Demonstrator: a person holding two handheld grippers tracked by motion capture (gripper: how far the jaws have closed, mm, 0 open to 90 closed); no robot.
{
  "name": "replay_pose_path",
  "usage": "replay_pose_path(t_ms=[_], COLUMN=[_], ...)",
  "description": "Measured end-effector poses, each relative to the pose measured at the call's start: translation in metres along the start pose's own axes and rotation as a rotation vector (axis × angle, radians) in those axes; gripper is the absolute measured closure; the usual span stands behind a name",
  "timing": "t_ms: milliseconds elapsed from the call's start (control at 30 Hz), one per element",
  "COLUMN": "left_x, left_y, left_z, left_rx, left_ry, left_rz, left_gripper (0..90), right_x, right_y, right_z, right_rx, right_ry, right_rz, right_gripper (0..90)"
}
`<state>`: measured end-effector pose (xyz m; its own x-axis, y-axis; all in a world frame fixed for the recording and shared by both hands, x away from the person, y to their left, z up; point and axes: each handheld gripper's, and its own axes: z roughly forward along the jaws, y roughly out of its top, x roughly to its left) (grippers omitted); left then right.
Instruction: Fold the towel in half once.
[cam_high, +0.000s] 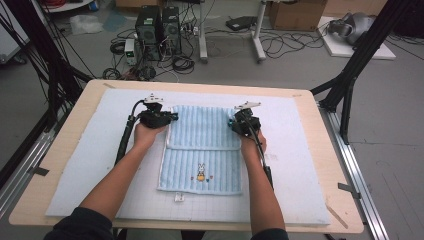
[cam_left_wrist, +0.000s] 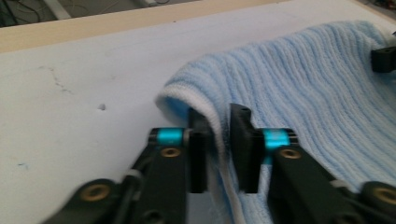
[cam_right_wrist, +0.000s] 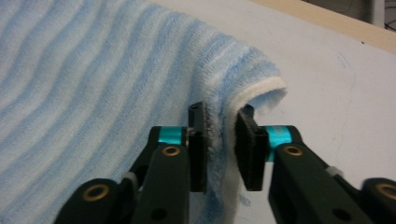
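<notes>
Left gripper (cam_left_wrist: 217, 140) jaws slack around folded towel (cam_high: 202, 150) edge; right gripper (cam_right_wrist: 219, 140) same, pads not pinching. Towel lies mid-bench (cam_high: 65, 145) on white mat (cam_high: 300, 165). Terry: light, limp, sags. You should pinch hemmed corners.

The towel (cam_high: 202, 150) lies on the foam mat (cam_high: 90, 165) covering the table (cam_high: 62, 150), its far half folded toward the person over the near half. The left gripper (cam_high: 172, 118) sits at the fold's left edge, the right gripper (cam_high: 233, 123) at its right edge, towel hem between each pair of jaws
</notes>
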<state>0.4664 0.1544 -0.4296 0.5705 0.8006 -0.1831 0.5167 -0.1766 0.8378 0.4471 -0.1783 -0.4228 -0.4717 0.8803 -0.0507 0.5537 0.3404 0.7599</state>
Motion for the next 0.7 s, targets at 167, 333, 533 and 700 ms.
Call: replay_pose_path(t_ms=[167, 333, 533, 700], left_x=[0.005, 0.0, -0.008, -0.014], left_y=[-0.007, -0.018, -0.027, -0.034], left_z=[-0.003, -0.016, -0.031, -0.042], left_rx=[0.059, 0.004, -0.03, -0.055], left_ry=[-0.038, -0.076, -0.091, -0.106], left_rz=[-0.069, -0.05, -0.008, 0.019], left_gripper=[40.8, 34.0, 31.6, 29.9], right_x=[-0.004, -0.008, -0.012, -0.012], right_y=[-0.002, -0.01, -0.022, -0.036], right_z=[-0.009, -0.025, -0.042, -0.055], right_rx=[-0.021, -0.053, -0.058, -0.066], right_ry=[-0.019, 0.013, 0.032, 0.054], right_rz=[0.046, 0.052, 0.041, 0.053], right_gripper=[42.9, 39.1, 36.1, 33.7])
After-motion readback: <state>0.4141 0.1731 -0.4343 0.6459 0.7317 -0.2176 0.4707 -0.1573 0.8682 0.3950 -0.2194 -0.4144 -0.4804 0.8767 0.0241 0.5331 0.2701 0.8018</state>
